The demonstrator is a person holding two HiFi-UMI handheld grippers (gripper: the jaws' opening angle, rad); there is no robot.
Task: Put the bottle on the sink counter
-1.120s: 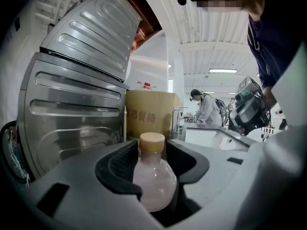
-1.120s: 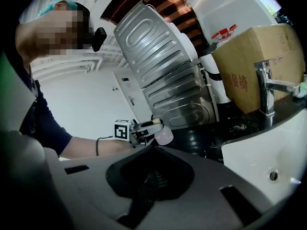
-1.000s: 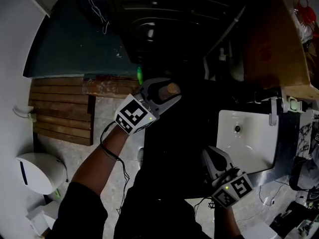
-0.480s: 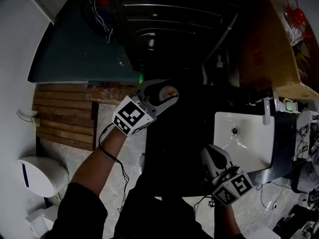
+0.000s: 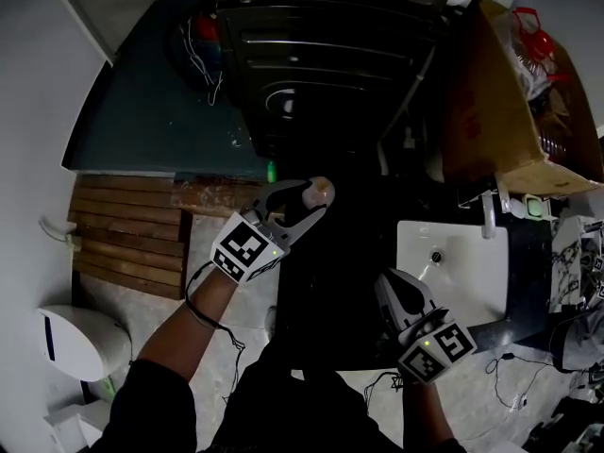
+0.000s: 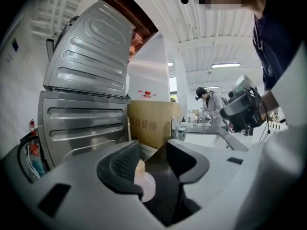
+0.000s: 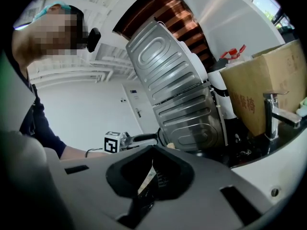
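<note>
My left gripper (image 5: pixel 307 199) is held up in front of the dark appliance, with a bottle (image 5: pixel 319 192) with a tan cap between its jaws. In the left gripper view the pale bottle (image 6: pixel 145 185) rests against the left pad, and the jaws of the left gripper (image 6: pixel 156 152) are closing on it. The white sink basin (image 5: pixel 453 262) is set in a dark counter (image 5: pixel 536 274) off to the right. My right gripper (image 5: pixel 396 291) hangs low beside the basin, shut and empty; in its own view the right gripper (image 7: pixel 154 153) shows its fingers meeting.
A ribbed metal appliance (image 5: pixel 321 55) fills the top centre. A cardboard box (image 5: pixel 491 111) stands behind the sink's faucet (image 5: pixel 488 217). Wooden slats (image 5: pixel 127 234) and a white toilet (image 5: pixel 80 343) are on the floor at the left. Another person (image 6: pixel 211 104) stands in the distance.
The head view has shifted, so the sink and box sit lower and further left in the picture. The left gripper still carries the bottle; the right gripper has hardly moved.
</note>
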